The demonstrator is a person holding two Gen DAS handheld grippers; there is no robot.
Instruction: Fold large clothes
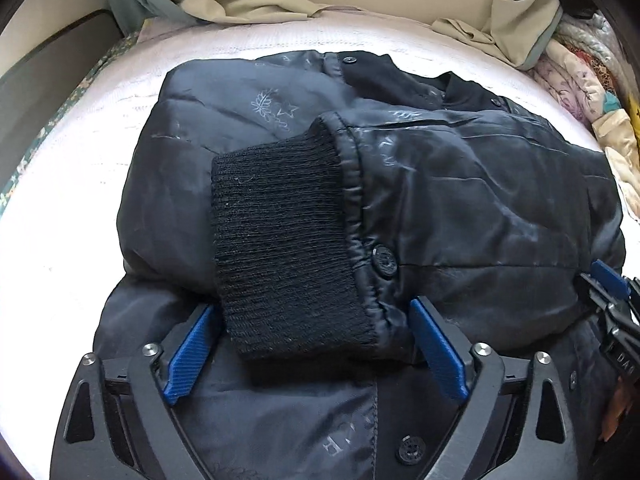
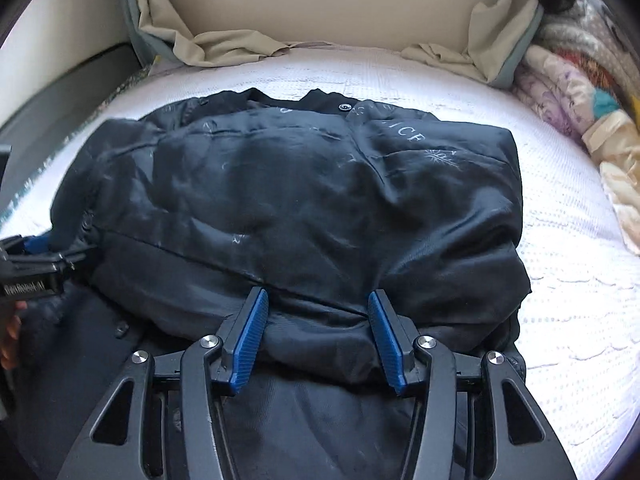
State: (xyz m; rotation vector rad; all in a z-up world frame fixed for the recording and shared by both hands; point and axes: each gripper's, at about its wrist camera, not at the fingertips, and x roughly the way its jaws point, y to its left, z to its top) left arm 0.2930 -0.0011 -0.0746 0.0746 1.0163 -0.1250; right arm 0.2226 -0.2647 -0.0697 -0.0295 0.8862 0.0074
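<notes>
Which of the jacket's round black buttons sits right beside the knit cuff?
The button at the right edge of the ribbed cuff. The other large one lies lower, near the camera; the small snap is far up by the collar.

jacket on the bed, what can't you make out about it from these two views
- Left wrist view: the jacket has its near hem cut off by the bottom edge and the left gripper.
- Left wrist view: the knit cuff covers the front beneath it.
- Right wrist view: the jacket's left side is blurred; printed lettering is only partly legible.
- Right wrist view: whether the right gripper pinches the fold between its jaws is unclear.
</notes>
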